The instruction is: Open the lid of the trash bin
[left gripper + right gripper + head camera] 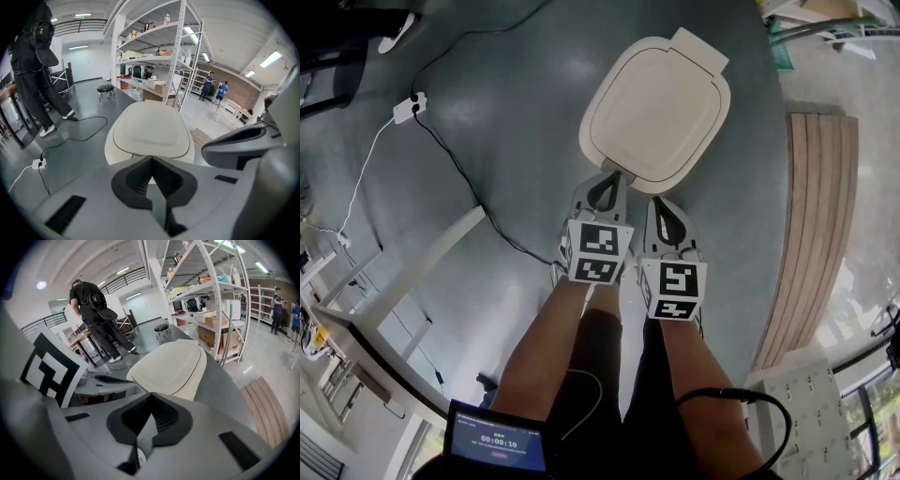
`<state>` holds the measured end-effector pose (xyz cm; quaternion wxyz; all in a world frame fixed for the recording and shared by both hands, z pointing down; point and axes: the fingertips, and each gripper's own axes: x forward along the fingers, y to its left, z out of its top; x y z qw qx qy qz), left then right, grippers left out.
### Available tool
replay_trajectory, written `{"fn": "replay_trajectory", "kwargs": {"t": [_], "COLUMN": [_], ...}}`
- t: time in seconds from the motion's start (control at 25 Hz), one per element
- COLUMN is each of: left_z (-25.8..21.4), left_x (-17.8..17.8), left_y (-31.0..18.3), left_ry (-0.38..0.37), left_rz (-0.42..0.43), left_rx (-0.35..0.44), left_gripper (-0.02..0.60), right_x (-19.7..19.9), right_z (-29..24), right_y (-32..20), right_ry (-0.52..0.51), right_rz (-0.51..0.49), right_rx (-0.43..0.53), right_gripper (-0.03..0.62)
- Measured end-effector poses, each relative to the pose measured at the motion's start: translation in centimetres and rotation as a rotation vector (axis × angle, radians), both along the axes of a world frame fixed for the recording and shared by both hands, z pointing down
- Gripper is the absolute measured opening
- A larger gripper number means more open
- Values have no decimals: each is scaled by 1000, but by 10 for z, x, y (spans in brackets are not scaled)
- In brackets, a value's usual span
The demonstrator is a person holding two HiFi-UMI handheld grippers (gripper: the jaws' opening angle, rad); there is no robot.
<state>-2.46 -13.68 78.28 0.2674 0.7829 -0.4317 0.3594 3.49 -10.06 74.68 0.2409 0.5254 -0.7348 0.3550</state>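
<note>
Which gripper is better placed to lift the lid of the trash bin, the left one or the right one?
Probably left. The left gripper has its shut tips at the front rim of the closed lid; the right gripper, also shut, sits farther back.

The trash bin's lid (656,108) looks like smooth cream plastic with a soft satin sheen. The floor (506,122) under it is a grey-blue coating, smooth and faintly glossy, catching pale reflections. Towards the floor's right edge lies a slatted panel (816,216) of pale, matt bare wood. The left gripper (612,173) and right gripper (661,204) are matt light-grey plastic, with black ribbed pads (136,180) inside the jaws. Their marker cubes (598,249) carry flat black-and-white print. The shelving (180,56) is white-painted metal, and the cable (459,169) on the floor is black and rubbery
</note>
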Motion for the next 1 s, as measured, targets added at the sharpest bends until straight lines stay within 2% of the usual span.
{"fn": "replay_trajectory", "kwargs": {"t": [0.32,1.0], "left_z": [4,6], "left_x": [1,-1], "left_y": [0,2], "left_ry": [30,-20], "left_rz": [-31,-19], "left_rx": [-21,1], "left_gripper": [-3,-3], "right_x": [0,0], "right_z": [4,8], "right_y": [0,7], "right_ry": [-8,-26], "right_rz": [-7,1], "right_rx": [-2,-26], "right_gripper": [-2,-2]}}
